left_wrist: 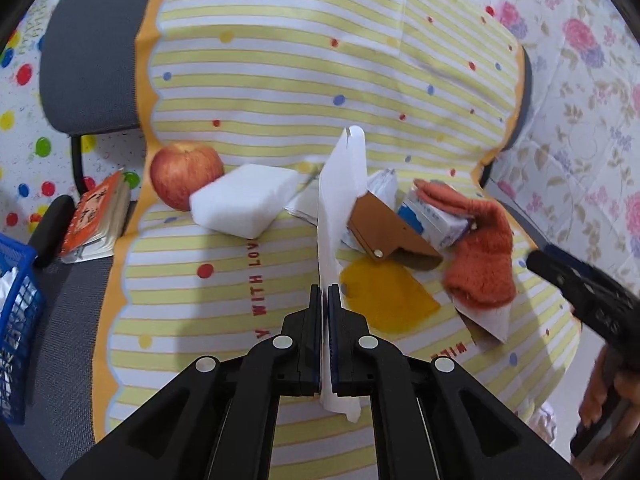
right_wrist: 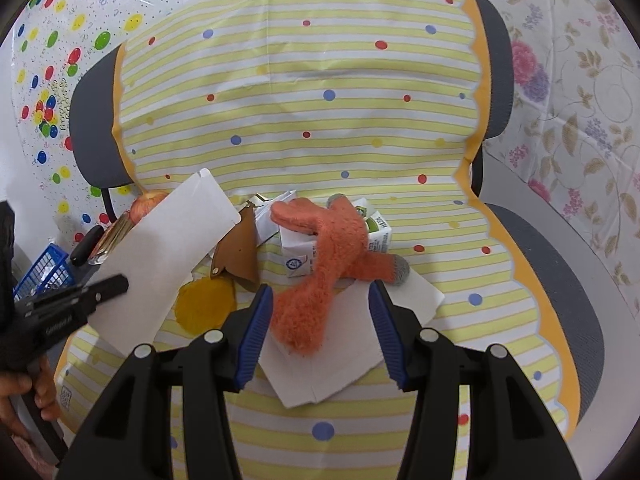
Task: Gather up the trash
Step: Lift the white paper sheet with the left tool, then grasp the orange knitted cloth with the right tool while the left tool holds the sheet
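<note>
While clamped tight, left tool [left_wrist: 325,292] pinches white paper sheet [left_wrist: 340,200]. Right tool [right_wrist: 320,304] half open, empty, above orange glove [right_wrist: 320,280].

A grey office chair [right_wrist: 560,280] is covered with a yellow striped cloth [right_wrist: 304,92] with coloured dots. Behind it hang a dotted plastic sheet [right_wrist: 60,40] and a flowered sheet [right_wrist: 568,80].

The striped cloth [left_wrist: 248,92] carries red printing, seen inverted: "WITH LOVE" reads clearly, and a second fragment begins "WILL" (the remainder is hidden). The orange book [left_wrist: 94,216] shows yellow characters, too blurred to read. The milk carton [right_wrist: 298,254] bears a round blue emblem, illegible.
</note>
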